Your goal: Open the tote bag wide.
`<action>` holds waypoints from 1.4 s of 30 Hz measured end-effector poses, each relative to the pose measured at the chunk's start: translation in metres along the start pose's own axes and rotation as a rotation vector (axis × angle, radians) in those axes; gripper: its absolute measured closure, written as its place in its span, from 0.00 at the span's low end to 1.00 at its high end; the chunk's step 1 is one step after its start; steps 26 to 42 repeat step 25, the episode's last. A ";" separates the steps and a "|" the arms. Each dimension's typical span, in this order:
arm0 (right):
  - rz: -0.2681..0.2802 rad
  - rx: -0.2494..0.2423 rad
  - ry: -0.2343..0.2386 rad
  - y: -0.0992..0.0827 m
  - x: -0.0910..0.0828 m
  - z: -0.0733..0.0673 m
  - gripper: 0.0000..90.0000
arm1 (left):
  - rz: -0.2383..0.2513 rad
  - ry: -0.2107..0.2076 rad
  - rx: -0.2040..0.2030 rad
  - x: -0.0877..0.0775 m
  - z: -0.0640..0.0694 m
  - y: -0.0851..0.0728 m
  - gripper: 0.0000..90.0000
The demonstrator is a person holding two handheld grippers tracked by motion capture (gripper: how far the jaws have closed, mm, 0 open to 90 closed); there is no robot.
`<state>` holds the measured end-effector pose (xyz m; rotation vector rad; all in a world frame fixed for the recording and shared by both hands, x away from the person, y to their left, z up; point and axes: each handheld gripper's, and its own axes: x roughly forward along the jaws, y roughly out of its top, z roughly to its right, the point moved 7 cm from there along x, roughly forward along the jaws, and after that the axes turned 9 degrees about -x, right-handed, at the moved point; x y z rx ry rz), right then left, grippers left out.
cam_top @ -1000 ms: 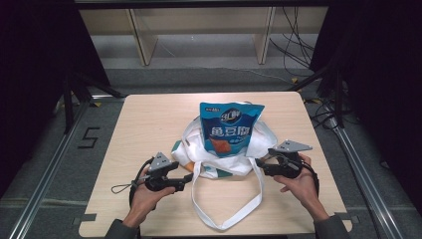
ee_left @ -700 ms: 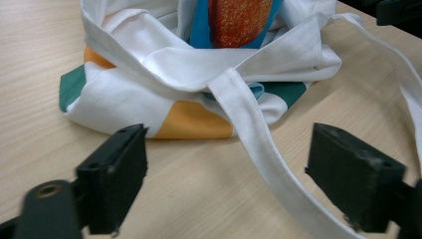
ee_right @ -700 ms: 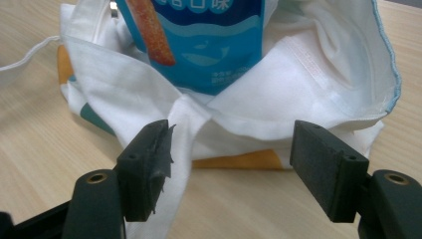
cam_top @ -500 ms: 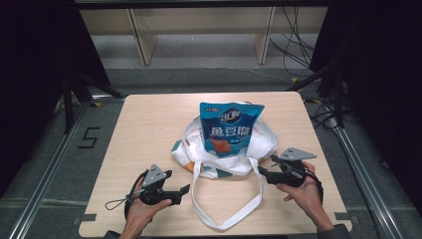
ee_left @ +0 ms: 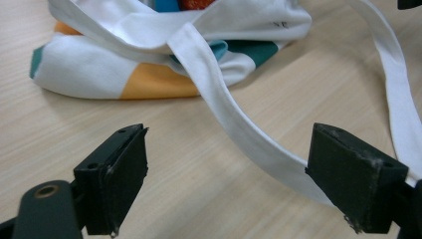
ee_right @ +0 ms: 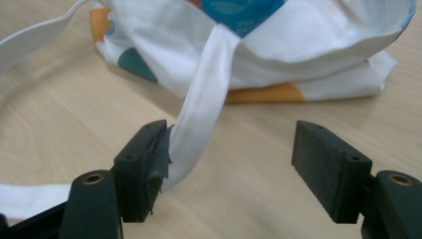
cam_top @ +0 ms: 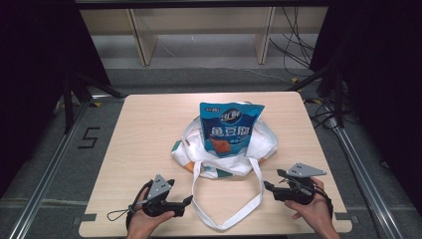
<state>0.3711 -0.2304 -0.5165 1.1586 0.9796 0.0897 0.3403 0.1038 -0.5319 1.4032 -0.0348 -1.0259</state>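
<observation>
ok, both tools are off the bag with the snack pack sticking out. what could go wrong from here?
1. The pack stands tall in the slumped bag; a tug on the strap could tip it out.
2. The strap runs right by the open left tool and right tool, touching or nearly touching a pad; closing or moving off could snag and drag the bag.
3. The loop lies at the table edge and might slip over it.

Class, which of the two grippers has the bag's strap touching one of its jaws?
The right gripper: the strap brushes its left jaw. The left gripper is clear.
</observation>
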 end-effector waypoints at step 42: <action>-0.083 -0.020 0.042 -0.030 -0.013 -0.020 0.31 | -0.039 -0.002 0.028 -0.001 0.013 -0.012 0.17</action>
